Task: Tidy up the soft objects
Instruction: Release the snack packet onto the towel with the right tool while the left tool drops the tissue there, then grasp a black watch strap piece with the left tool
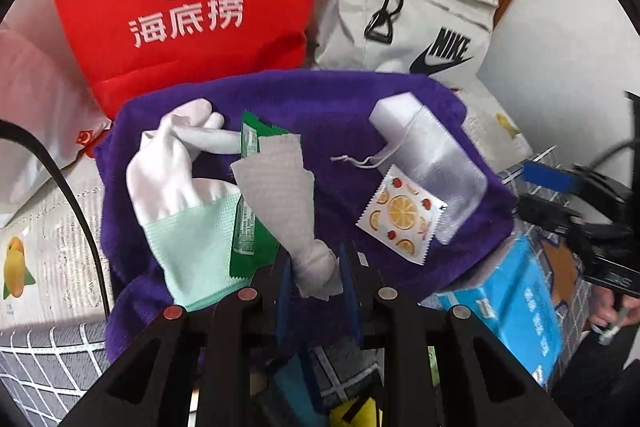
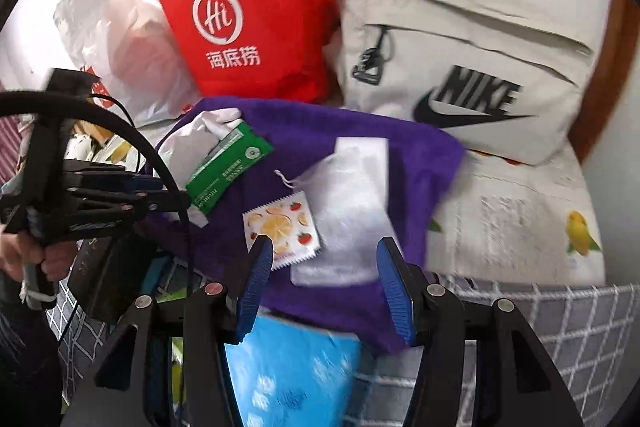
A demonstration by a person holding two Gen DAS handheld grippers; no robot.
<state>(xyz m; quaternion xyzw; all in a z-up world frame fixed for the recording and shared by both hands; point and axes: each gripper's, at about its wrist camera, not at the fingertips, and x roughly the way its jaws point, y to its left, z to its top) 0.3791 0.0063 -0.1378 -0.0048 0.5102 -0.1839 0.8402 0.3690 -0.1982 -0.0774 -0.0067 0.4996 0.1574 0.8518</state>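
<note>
**A:** Left gripper (image 1: 316,267) was pinching the grey cloth's (image 1: 280,187) bunched end over the purple towel (image 1: 340,115). Floppy, weightless?

**B:** Probably. Right gripper (image 2: 324,259) hung spread above the mesh pouch (image 2: 348,203); I'd grab its middle.

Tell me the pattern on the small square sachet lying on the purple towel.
Orange slices and strawberries on white, with serrated edges: sachet, clearest in the left wrist view.

A deep-pile, matt purple plush towel (image 1: 320,115) is seen beneath a sheer white mesh drawstring pouch (image 2: 344,195), a glossy fruit-printed foil sachet (image 1: 402,213) and a smooth white-and-mint knitted glove (image 1: 176,187). Ribbed blue pads (image 2: 256,287) are fitted to the right tongs.
</note>
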